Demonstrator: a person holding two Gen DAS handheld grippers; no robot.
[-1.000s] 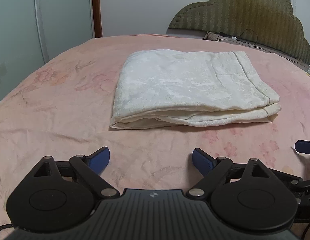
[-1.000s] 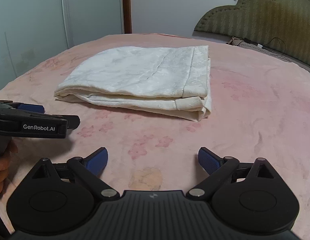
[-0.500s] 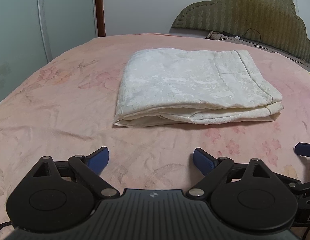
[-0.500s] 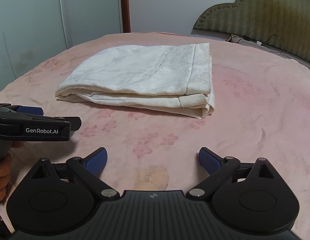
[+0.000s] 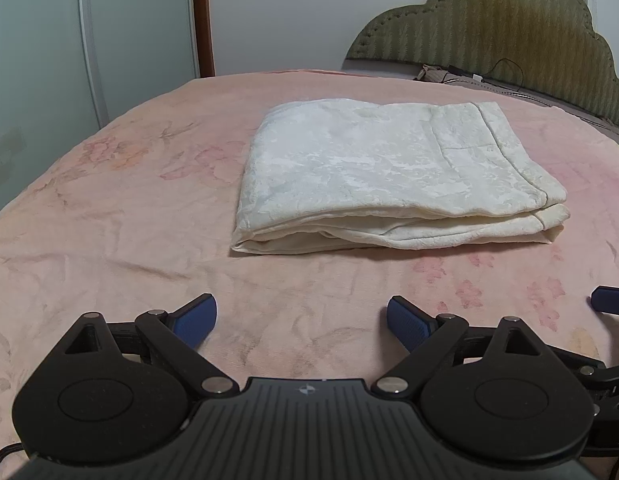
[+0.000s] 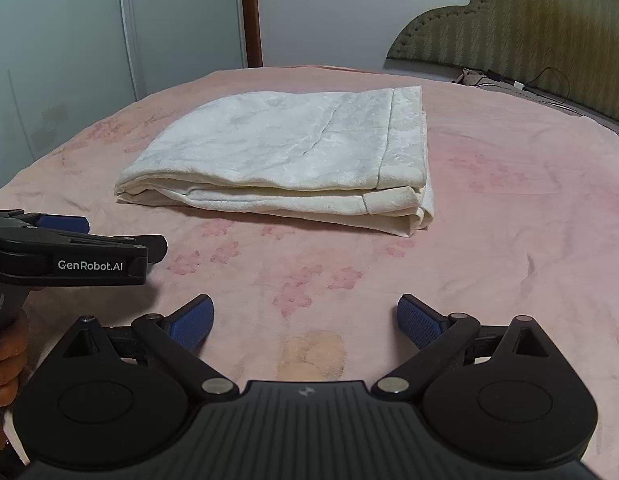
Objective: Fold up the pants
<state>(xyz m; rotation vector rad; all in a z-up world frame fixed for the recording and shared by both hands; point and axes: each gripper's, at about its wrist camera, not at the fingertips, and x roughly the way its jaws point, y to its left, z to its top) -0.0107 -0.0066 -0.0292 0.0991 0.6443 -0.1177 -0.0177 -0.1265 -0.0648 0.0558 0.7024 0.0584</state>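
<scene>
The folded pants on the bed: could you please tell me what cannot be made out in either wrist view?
- Pants: inner layers hidden by the top fold, both views.
- Their far edge: foreshortened, both views.
- Right gripper: cut off by the left view's edge.
- Cable by the headboard: too small to identify.

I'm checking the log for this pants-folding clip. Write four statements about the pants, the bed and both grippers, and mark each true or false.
1. The cream patterned pants lie folded into a layered bundle on the pink floral bedspread. True.
2. The left gripper is clamped on the pants. False: it is open, short of the bundle, holding nothing.
3. The right gripper is open and empty. True.
4. The pants hang off the bed's edge. False: they rest wholly on the bedspread.
</scene>
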